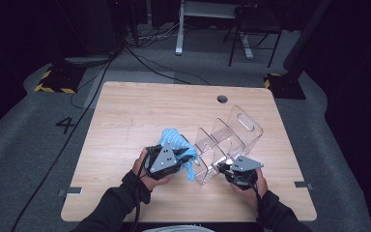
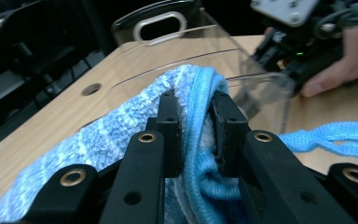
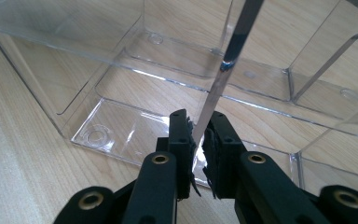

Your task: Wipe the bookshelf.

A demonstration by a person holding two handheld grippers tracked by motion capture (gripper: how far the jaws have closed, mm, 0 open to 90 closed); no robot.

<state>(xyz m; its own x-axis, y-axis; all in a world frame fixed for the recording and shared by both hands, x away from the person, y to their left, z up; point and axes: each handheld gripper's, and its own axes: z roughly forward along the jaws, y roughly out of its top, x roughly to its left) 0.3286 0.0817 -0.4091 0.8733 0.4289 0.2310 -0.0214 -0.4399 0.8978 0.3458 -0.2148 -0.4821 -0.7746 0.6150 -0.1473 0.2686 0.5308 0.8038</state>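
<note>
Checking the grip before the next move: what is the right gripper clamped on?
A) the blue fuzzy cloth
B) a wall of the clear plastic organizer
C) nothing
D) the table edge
B: the right gripper has its jaws pinched on a thin wall of the clear plastic organizer.

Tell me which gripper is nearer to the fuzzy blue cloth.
Left. The left gripper is clamped on the fuzzy blue cloth; the right gripper is apart from it, pinching a wall of the clear plastic divided organizer.
</note>
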